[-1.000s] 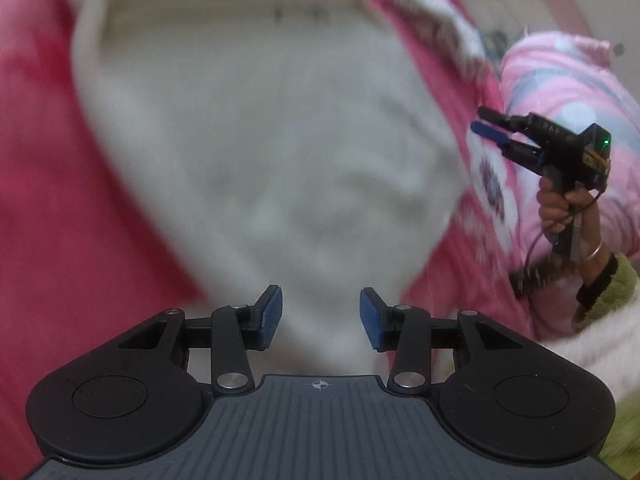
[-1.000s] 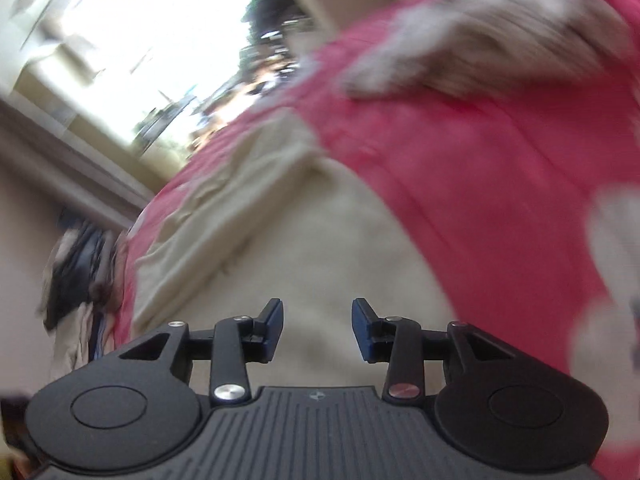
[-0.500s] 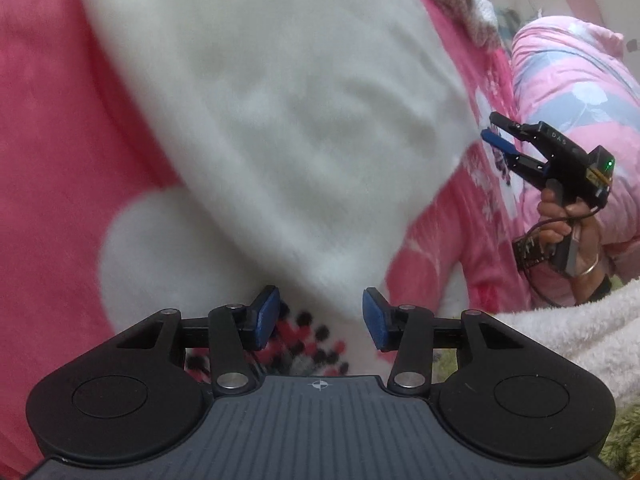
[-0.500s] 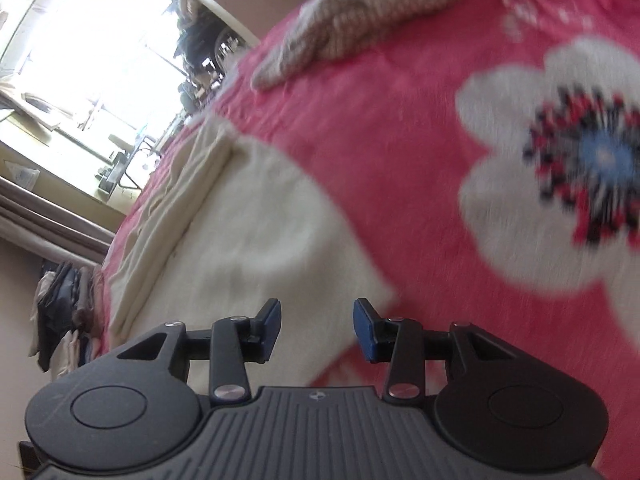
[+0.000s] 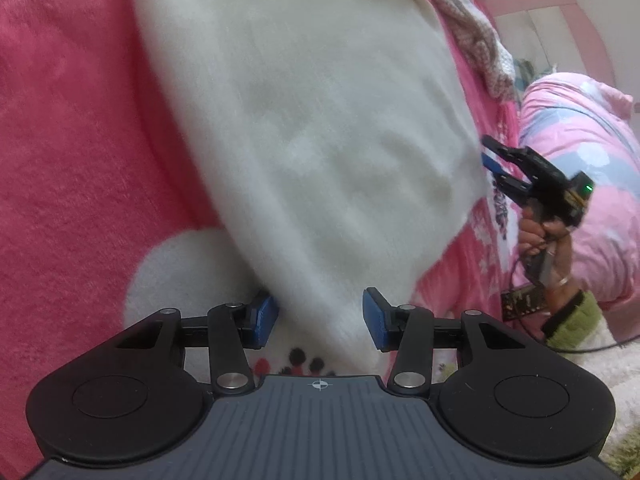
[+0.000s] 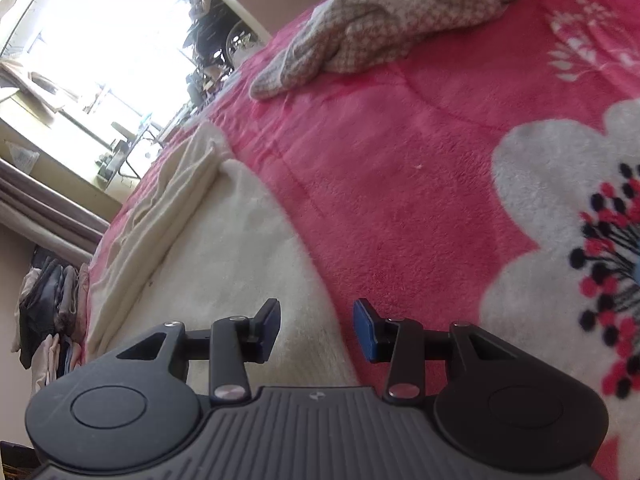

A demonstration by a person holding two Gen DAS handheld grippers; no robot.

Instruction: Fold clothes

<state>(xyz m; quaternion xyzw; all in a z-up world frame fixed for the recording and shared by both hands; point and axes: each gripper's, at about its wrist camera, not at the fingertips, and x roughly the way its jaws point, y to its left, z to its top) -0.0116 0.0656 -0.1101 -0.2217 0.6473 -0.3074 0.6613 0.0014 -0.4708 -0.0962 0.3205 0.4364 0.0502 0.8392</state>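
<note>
A fuzzy white garment (image 5: 320,128) lies flat on a pink flowered blanket (image 5: 80,140). In the left wrist view my left gripper (image 5: 319,319) is open, its blue pads straddling the garment's near corner without pinching it. At the garment's right edge, my right gripper (image 5: 494,166) is open, held by a hand. In the right wrist view the right gripper (image 6: 316,330) is open over the near edge of the cream garment (image 6: 240,256), whose folded band (image 6: 172,200) runs along its far side.
A knitted checked garment (image 6: 384,28) lies crumpled at the blanket's far end, also seen as a knitted strip (image 5: 472,28). A pink quilt (image 5: 580,152) is heaped to the right. A bright window (image 6: 100,60) and hanging clothes (image 6: 48,312) lie beyond the bed.
Both grippers have pulled back from over the garment toward its near edges. The blanket's flower print has come into view. Both stay open.
</note>
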